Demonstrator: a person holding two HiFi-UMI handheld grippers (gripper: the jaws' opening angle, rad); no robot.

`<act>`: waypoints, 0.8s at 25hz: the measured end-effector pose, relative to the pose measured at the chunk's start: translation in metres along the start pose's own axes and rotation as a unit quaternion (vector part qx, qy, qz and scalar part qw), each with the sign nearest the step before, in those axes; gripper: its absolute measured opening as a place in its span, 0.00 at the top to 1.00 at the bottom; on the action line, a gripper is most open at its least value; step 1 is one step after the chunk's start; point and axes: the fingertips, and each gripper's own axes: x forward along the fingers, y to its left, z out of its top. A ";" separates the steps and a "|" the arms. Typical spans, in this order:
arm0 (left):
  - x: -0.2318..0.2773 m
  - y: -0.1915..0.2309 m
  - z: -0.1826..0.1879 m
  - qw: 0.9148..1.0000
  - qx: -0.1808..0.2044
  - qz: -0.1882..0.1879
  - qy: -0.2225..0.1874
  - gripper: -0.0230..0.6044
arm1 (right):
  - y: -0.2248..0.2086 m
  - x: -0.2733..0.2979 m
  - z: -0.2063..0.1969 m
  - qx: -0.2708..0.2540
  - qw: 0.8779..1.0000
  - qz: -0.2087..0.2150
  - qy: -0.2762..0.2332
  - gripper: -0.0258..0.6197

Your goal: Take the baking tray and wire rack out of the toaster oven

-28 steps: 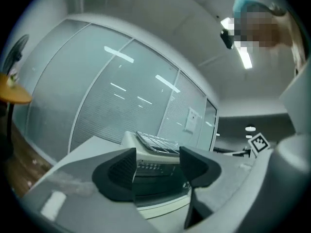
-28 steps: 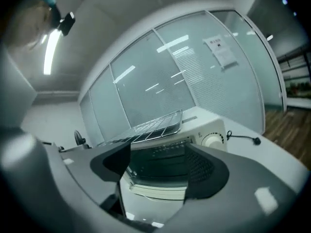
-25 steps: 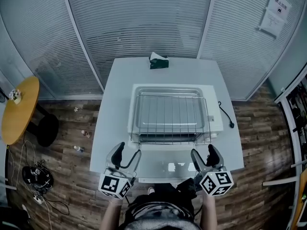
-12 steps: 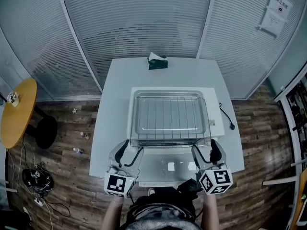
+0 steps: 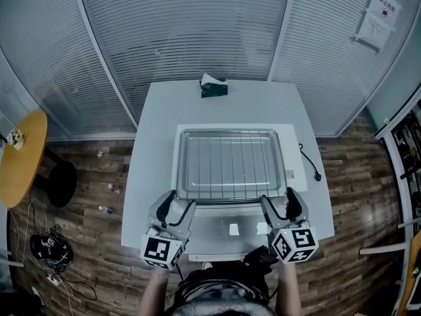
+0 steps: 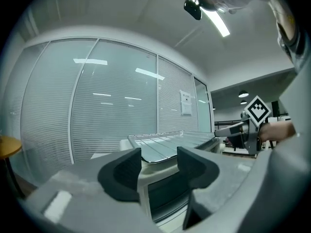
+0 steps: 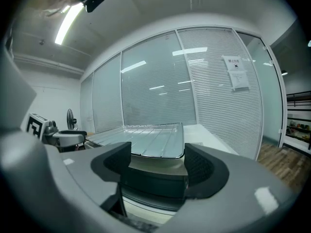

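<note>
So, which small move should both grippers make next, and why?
Probably draw both back slightly: the baking tray with the wire rack already lies on top of the toaster oven. The right gripper stands open; the jaws of the left gripper have just been closing, nothing between them.

Table: centre of the room, its far edge close to the glass wall.
Toaster oven: on the table, mid-depth, a touch right of centre.
Oven door: folded down flat in front of the oven, toward the person.
Baking tray: up on top of the oven.
Wire rack: lying on the tray.
Tissue box: at the table's far edge, behind the oven.
Cord: on the table, just right of the oven.
Round table: off to the left, well apart.
Cables: on the floor, in front of the round table.
Papers: on the wall, far right.
</note>
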 end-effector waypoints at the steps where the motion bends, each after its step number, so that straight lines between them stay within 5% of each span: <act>1: 0.001 0.000 0.000 1.000 -0.003 0.000 -0.002 0.58 | 0.000 0.000 0.000 0.001 1.000 0.000 0.000 0.44; 9: -0.017 -0.004 0.009 0.999 -0.003 0.013 -0.036 0.58 | 0.008 -0.022 0.006 -0.030 0.999 -0.018 -0.026 0.46; 14: -0.035 -0.025 -0.003 1.000 0.004 0.008 -0.021 0.58 | 0.031 -0.037 -0.012 -0.024 1.000 0.005 -0.017 0.57; 20: -0.052 -0.064 -0.020 0.999 -0.025 -0.031 -0.008 0.76 | 0.065 -0.053 -0.032 -0.054 0.998 0.029 -0.003 0.78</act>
